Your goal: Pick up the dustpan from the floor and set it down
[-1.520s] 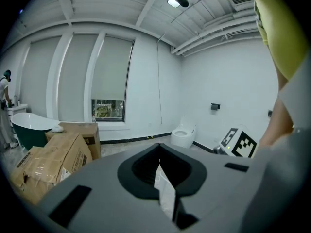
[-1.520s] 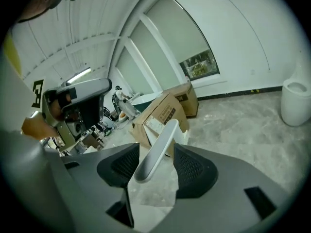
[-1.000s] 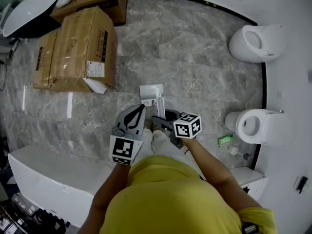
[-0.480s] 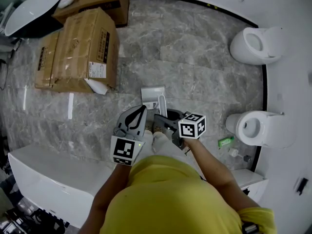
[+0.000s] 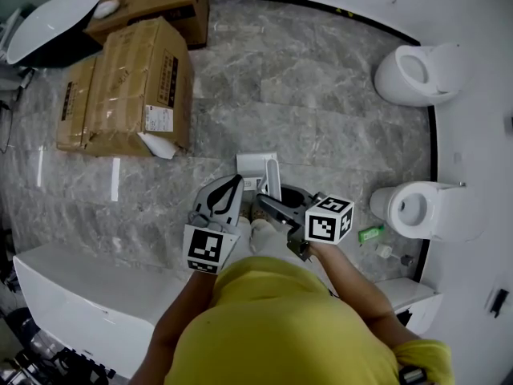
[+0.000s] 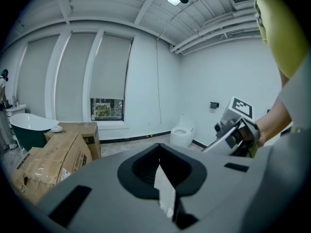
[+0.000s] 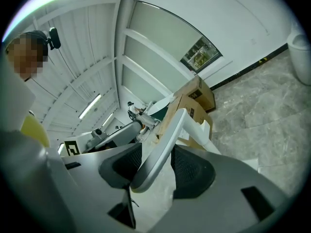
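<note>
Grey marble floor (image 5: 321,95), cardboard boxes (image 5: 132,79), two white toilets (image 5: 421,70), dark bathtub (image 6: 26,129), shaded windows (image 6: 73,74).

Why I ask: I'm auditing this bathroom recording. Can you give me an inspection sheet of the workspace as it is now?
Surface: grey marble floor.
Job's things: white dustpan, its handle between the jaws of the right gripper.
Clutter: cardboard boxes at far left; small green item on the floor at right.
Grippers: right gripper jaws opening slightly, pads on the dustpan handle; left gripper shut, empty.
Cables: nothing seen.
Surroundings: far toilet, near toilet, bathtub at top left.
</note>
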`<state>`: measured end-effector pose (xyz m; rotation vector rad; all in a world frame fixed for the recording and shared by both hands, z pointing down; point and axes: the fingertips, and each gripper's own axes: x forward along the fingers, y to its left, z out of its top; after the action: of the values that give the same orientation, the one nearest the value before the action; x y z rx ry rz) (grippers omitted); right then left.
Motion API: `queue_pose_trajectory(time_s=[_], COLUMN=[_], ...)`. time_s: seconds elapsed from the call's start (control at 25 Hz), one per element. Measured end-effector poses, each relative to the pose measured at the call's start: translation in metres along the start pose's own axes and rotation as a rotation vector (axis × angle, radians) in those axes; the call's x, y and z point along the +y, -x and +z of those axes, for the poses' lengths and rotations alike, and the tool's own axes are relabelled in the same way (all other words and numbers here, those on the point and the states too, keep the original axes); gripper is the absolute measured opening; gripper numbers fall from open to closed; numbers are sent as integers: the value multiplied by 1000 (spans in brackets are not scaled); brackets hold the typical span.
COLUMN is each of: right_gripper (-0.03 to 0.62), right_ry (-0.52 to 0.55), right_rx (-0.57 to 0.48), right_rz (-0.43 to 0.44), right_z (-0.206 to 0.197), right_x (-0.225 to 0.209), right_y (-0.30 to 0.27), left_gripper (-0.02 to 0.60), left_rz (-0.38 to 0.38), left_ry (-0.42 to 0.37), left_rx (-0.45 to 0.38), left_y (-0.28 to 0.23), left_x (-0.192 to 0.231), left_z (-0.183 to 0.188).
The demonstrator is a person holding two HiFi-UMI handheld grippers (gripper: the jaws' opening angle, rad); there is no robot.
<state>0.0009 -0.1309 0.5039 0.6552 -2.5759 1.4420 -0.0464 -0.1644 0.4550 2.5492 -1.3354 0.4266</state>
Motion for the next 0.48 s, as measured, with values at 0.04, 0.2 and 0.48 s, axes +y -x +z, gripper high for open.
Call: queue_pose_trajectory(time_s=[0.04,0.2,0.48], right_gripper=[199,202,202], right_ry=[3,28,74], right_rx=[-10,-47,-106], right_rz=[-1,-2,-18], right_z=[2,12,32], right_x=[5,21,35], right_y=[2,10,18], left_gripper=[3,3,3], left_rz=[-2,-10,-14], left_ry=[0,-3,-10], left_rx=[-1,-8,-26], left_y=[0,1,1], left_x=[0,-2,-2], left_z=[0,2,10])
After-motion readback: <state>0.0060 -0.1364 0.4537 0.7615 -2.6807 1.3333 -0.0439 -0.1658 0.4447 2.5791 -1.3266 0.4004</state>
